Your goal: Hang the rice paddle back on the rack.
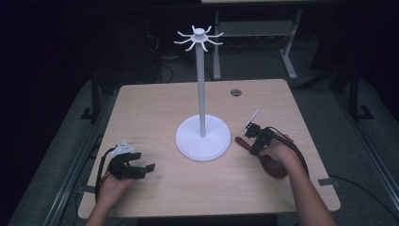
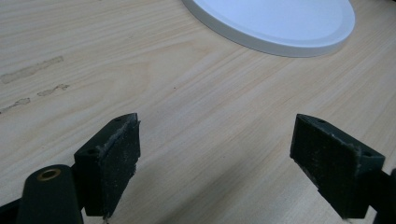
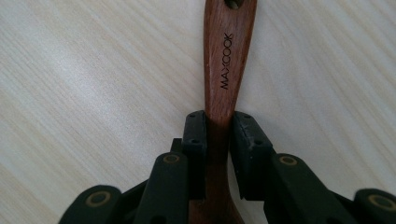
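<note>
The right hand-held gripper [image 3: 218, 140] clamps the handle of the dark brown wooden spoon [image 3: 226, 60], which lies flat on the light wooden table [image 1: 155, 108], handle end toward the white round-based stand [image 1: 203, 136]; the left hand-held gripper [image 2: 215, 158] gapes wide, holding nothing.

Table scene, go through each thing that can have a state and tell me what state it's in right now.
Dark brown wooden spoon: flat on the table, handle clamped between the jaws.
Right gripper: shut on the spoon's handle.
Left gripper: jaws wide open, nothing between them, low over the table.
White hook stand with round base: upright, hooks bare.
Light wooden table: holds the stand and spoon.
</note>
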